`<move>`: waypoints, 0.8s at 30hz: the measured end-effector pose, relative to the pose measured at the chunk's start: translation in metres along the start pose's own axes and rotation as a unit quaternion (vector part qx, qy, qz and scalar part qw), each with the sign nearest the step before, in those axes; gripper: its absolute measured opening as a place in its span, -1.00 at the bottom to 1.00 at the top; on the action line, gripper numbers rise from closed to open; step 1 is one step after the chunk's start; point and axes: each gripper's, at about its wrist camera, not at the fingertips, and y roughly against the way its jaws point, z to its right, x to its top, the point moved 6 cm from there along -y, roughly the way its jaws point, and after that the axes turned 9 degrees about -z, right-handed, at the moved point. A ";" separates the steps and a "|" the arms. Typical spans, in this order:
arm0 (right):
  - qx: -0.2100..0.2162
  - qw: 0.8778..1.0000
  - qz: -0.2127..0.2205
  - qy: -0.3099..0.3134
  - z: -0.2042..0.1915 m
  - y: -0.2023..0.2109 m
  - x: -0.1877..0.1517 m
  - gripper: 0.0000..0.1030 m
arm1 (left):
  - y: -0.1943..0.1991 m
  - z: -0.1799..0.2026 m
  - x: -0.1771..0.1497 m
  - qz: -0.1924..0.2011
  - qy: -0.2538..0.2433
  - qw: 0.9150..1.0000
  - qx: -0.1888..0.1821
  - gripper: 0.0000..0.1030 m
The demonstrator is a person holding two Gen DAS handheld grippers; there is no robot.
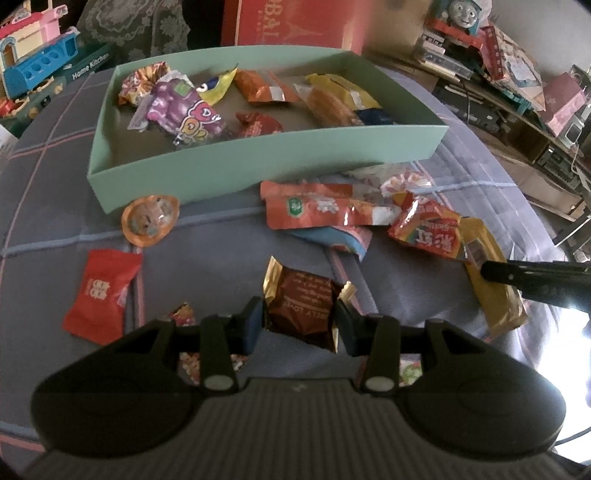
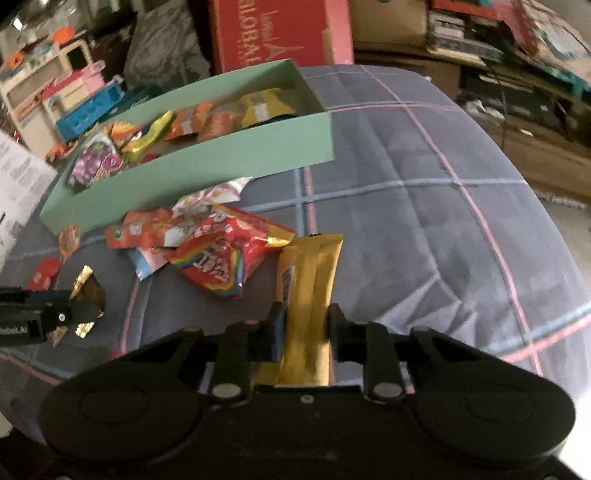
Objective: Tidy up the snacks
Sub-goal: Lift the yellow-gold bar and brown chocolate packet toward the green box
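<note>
On a grey-blue quilted cover crossed by pink and pale blue lines [image 1: 207, 229], a shallow mint-green cardboard box [image 1: 258, 162] is set, with assorted bright snack packets lying loose inside it. Just in front of its near wall, more packets are scattered: a long orange pouch [image 1: 317, 208], a red crinkled candy bag with rainbow print [image 1: 428, 229], a round orange-rimmed sweet [image 1: 149, 219] and a flat red sachet [image 1: 99, 295].

Between the pads of the left gripper [image 1: 301, 323], a small dark brown packet with gold crimped ends [image 1: 301, 302] is clamped, low over the cover and well short of the box.

A long golden foil bar wrapper [image 2: 308, 288] is seen between the fingers of the right gripper [image 2: 304, 328], the two pads drawn in against its sides; the far end of the wrapper lies beside the red candy bag. Motion blur softens this view.

Behind the box, a red carton with pale lettering [image 1: 291, 22] is stood upright.
</note>
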 end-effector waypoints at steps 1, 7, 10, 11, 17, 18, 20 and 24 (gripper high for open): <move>0.002 1.000 0.000 -0.006 0.003 0.002 -0.001 -0.58 | 0.001 0.001 0.000 0.002 -0.001 1.000 -0.001 -0.19; 0.024 0.999 -0.018 -0.024 0.008 0.004 -0.008 -0.58 | 0.005 -0.001 -0.002 0.007 0.001 1.000 -0.005 -0.19; 0.016 0.999 -0.020 -0.030 0.010 0.005 -0.010 -0.53 | 0.008 -0.003 -0.003 0.011 0.003 1.000 -0.007 -0.19; 0.014 0.999 -0.021 -0.030 0.010 0.005 -0.010 -0.47 | 0.009 -0.003 -0.003 0.011 0.004 1.000 -0.008 -0.19; 0.003 1.000 -0.030 0.001 -0.006 -0.004 -0.013 0.02 | 0.011 -0.005 -0.005 0.012 0.006 1.000 -0.008 -0.19; -0.004 1.000 -0.029 0.010 -0.010 -0.006 -0.013 0.06 | 0.011 -0.006 -0.006 0.012 0.006 1.000 -0.008 -0.19; -0.029 0.998 -0.020 0.052 -0.021 -0.010 -0.016 0.07 | 0.011 -0.006 -0.006 0.011 0.007 1.000 -0.008 -0.18; -0.049 0.994 -0.020 0.097 -0.032 -0.010 -0.019 -0.33 | 0.011 -0.008 -0.006 0.011 0.012 1.000 -0.012 -0.18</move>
